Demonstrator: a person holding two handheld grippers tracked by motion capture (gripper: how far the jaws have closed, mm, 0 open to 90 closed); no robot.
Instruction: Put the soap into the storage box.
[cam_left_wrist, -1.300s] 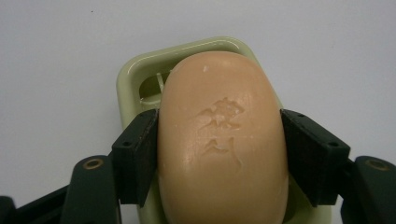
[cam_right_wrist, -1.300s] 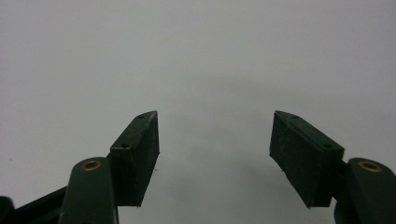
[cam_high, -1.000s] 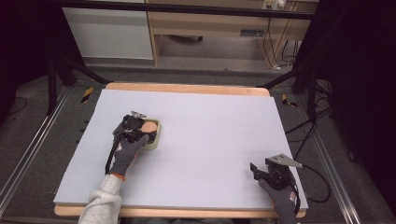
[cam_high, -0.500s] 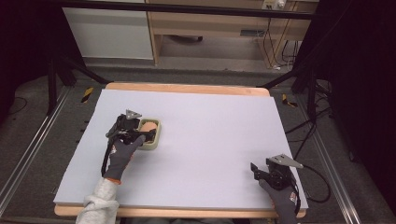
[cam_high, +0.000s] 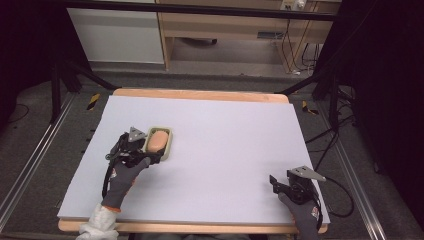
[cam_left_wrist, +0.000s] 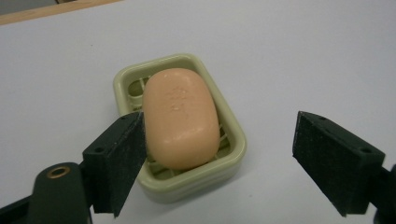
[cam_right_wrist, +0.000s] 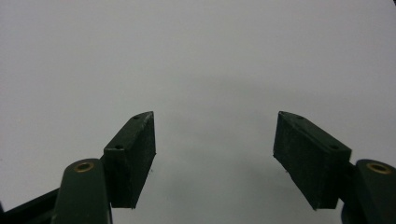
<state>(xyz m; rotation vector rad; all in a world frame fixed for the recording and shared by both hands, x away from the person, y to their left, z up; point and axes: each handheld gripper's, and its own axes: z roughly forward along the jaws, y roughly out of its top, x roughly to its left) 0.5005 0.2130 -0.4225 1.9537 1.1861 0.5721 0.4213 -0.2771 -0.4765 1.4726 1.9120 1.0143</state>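
Black foam-padded jaws of the left gripper (cam_left_wrist: 219, 154) have just been opening and are now standing wide apart, nothing between them, drawing back toward the near left. Just beyond, the peach oval soap bar (cam_left_wrist: 180, 117) is lying in the pale green plastic soap dish (cam_left_wrist: 233, 140): released, placement seemingly done. Near right, the right gripper (cam_right_wrist: 215, 154) is resting agape over the white tabletop (cam_high: 225, 150).

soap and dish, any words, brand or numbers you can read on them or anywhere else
None can be read.
soap: faint embossed mark on top, too blurred to read.
soap dish: no text visible.
table: plain, no labels.
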